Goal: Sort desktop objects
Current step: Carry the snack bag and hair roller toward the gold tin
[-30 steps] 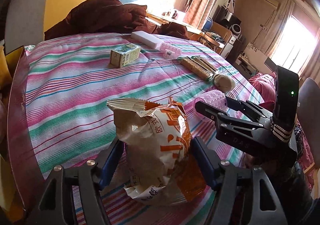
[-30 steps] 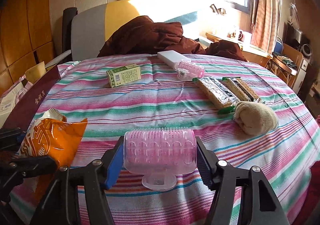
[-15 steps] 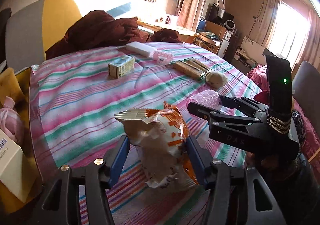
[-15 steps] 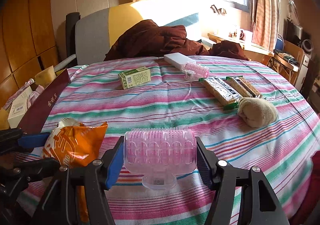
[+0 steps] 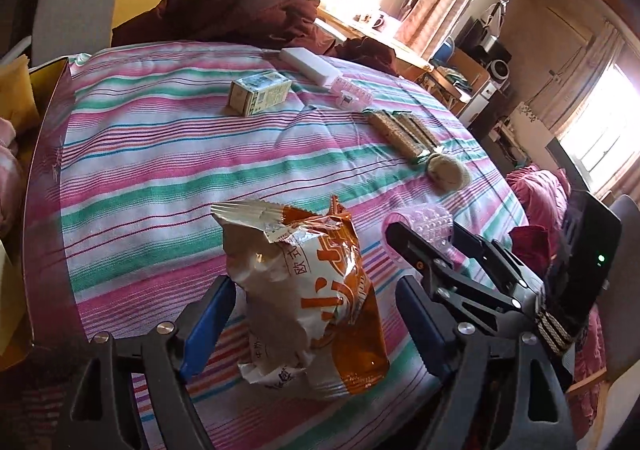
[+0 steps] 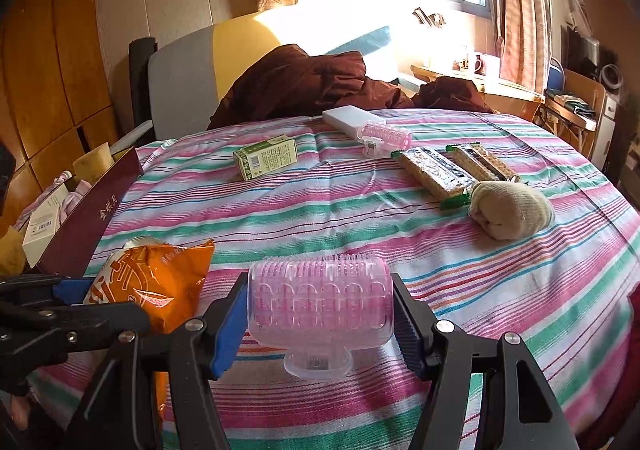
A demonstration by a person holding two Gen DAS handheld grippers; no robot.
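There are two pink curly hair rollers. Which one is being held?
The near pink hair roller, clamped end to end in the right gripper. The other pink roller lies loose on the striped tablecloth beside the white box.

Left hand-held gripper (image 5: 316,322) now wider around snack bag (image 5: 308,298).

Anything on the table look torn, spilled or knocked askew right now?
Only the crinkled orange snack bag looks odd: its top seal is crumpled and bent, and it stands between the open left gripper fingers. Nothing spilled. The pink plastic hair roller sits square in the right gripper.
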